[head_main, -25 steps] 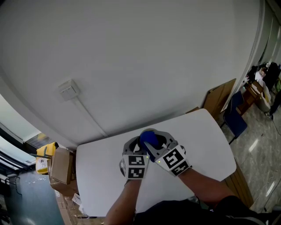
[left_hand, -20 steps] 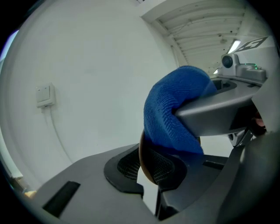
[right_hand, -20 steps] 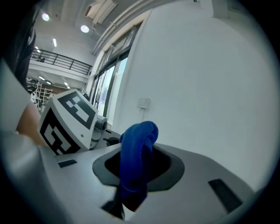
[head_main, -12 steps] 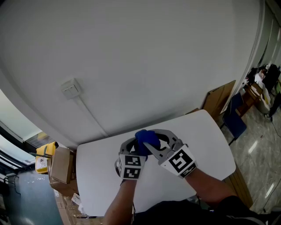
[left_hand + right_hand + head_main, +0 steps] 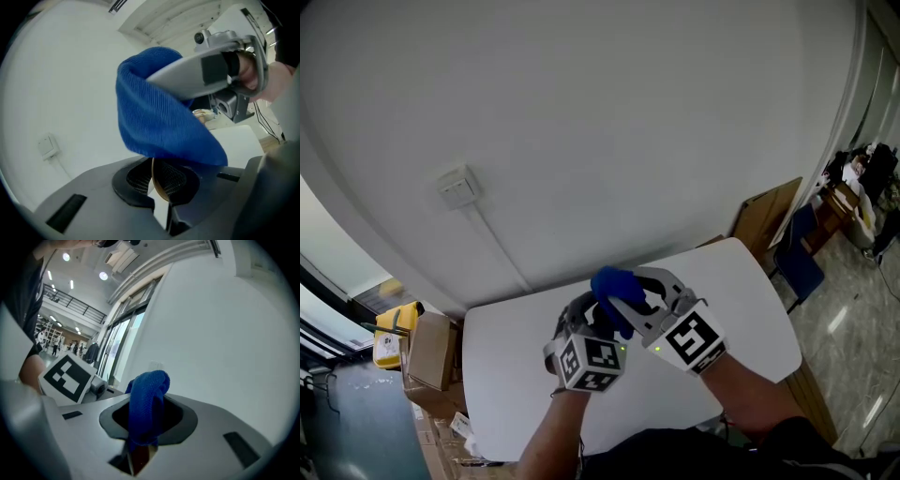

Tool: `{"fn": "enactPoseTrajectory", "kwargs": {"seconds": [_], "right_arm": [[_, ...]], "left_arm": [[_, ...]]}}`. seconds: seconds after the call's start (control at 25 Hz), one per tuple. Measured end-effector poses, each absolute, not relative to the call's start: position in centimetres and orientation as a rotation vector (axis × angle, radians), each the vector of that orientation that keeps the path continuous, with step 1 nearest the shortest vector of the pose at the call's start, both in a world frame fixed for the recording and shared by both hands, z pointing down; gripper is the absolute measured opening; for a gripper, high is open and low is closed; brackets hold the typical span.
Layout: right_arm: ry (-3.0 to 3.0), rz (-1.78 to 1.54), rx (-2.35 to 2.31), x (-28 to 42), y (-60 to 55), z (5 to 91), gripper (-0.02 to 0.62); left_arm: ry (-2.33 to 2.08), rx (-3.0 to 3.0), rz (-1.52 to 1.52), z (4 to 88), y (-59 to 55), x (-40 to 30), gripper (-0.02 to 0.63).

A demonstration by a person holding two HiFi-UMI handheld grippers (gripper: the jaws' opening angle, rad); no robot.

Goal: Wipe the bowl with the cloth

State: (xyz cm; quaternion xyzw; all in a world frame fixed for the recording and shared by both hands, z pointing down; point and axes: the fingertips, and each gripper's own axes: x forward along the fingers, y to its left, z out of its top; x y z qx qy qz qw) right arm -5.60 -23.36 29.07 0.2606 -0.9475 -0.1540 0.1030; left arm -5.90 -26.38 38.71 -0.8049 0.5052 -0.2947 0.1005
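Now higher than before: left gripper (image 5: 584, 314), right gripper (image 5: 625, 298), cloth (image 5: 614, 285), bowl (image 5: 156, 183).

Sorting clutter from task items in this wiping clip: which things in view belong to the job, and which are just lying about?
Job: blue cloth, clamped in right gripper; thin tan bowl rim, clamped in left gripper; white table.
Lying about: cardboard boxes, blue chair, wooden board, wall switch.

Blue ribbed cloth (image 5: 614, 286), white table (image 5: 750, 319), white wall (image 5: 581, 112)
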Motion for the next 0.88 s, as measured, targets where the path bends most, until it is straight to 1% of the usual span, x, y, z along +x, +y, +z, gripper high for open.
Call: {"fn": "enactPoseTrajectory", "kwargs": {"seconds": [0.08,0.2,0.48,0.72,0.88], "right_arm": [[-2.715,-0.519,0.688,-6.6,-22.4,30.3,0.077],[-2.673,-0.558,0.697,-6.5,-22.2,30.9,0.076],[-2.728,-0.415,0.821,-4.7,-23.5,30.7,0.077],[-2.763,-0.304,0.845,-4.4,-23.4,31.5,0.076],[-2.778,-0.255,0.843,-4.4,-22.8,32.1,0.077]], "left_arm": [[1.484,-2.411,-0.84,38.2,-26.1,-5.5,0.017],[1.5,-2.472,-0.783,37.7,-25.7,-5.7,0.017],[1.599,-2.475,-0.704,36.1,-25.7,-9.1,0.018],[1.686,-2.582,-0.498,34.0,-25.7,-11.5,0.034],[1.747,-2.605,-0.427,33.8,-25.6,-13.2,0.032]]}}
